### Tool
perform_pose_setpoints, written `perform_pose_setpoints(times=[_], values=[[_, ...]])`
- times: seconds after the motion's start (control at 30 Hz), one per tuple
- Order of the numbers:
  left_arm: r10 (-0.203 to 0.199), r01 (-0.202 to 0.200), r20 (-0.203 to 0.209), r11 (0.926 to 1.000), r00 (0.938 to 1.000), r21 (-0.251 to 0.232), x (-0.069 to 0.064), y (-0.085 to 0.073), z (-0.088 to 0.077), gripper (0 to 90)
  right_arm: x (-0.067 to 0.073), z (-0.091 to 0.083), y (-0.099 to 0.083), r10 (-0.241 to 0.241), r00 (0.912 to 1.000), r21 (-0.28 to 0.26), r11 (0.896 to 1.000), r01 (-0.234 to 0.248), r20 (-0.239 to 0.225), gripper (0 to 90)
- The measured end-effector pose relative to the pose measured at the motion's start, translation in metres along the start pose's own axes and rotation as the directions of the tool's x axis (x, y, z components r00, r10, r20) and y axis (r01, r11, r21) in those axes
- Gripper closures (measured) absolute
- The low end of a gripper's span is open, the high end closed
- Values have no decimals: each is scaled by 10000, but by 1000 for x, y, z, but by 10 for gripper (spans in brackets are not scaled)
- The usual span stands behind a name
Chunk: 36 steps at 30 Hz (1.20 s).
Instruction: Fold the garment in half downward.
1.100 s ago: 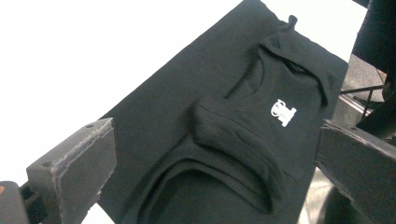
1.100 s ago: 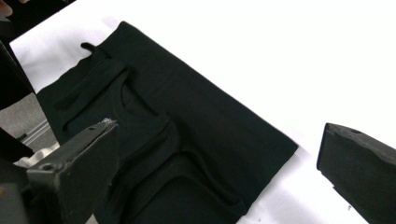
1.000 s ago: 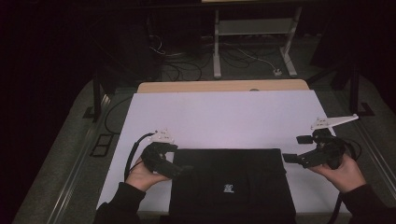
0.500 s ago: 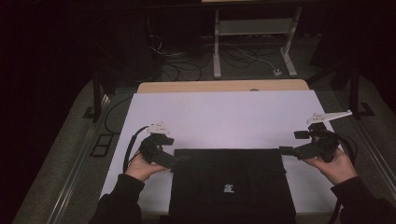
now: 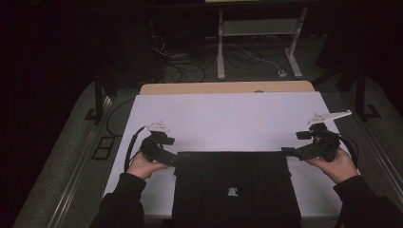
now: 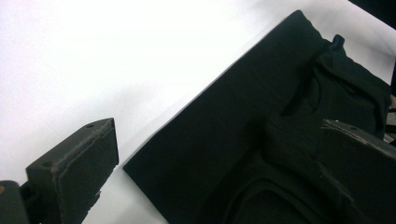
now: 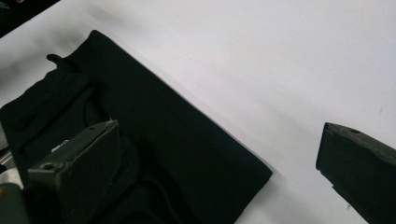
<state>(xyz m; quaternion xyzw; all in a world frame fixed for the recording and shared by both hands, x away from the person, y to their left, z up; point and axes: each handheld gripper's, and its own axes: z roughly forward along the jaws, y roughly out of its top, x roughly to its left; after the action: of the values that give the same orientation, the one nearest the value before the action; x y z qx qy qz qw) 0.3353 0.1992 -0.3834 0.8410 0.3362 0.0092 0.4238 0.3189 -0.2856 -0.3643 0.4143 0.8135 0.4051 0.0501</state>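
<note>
High view shows my left gripper (image 5: 172,158) and right gripper (image 5: 288,152), jaws wide open, flanking the folded garment's (image 5: 235,187) far corners, nothing gripped, next fold pending.

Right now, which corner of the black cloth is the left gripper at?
The far left corner of the black cloth; the left gripper is there, open.

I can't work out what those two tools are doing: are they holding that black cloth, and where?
Nothing is held yet. Both the left gripper and right gripper stand open, each straddling a far corner of the folded black garment.
</note>
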Motion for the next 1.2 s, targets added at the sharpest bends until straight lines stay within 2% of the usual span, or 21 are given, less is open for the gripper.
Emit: perform_pose_setpoints(times=[0.23,0.33,0.77,1.03,1.2], values=[[-89,90,-51,9999,9999,99,9,-4,5,0,-9,8,-1,122,9999,135,9998,-121,-76,0],[-49,52,-83,9994,10000,356,11,-6,9,0,-13,12,-2,168,9998,198,9997,-166,-92,0],[-311,315,-92,9987,9995,399,21,-11,19,0,-23,30,-7,233,9995,608,9979,-221,-191,0],[-208,209,-23,9965,9998,805,26,-14,27,0,-28,40,-13,358,9991,861,9957,-339,-213,0],[-566,572,-99,9945,9983,874,36,-18,30,0,-32,43,-15,418,9988,885,9953,-393,-271,0]])
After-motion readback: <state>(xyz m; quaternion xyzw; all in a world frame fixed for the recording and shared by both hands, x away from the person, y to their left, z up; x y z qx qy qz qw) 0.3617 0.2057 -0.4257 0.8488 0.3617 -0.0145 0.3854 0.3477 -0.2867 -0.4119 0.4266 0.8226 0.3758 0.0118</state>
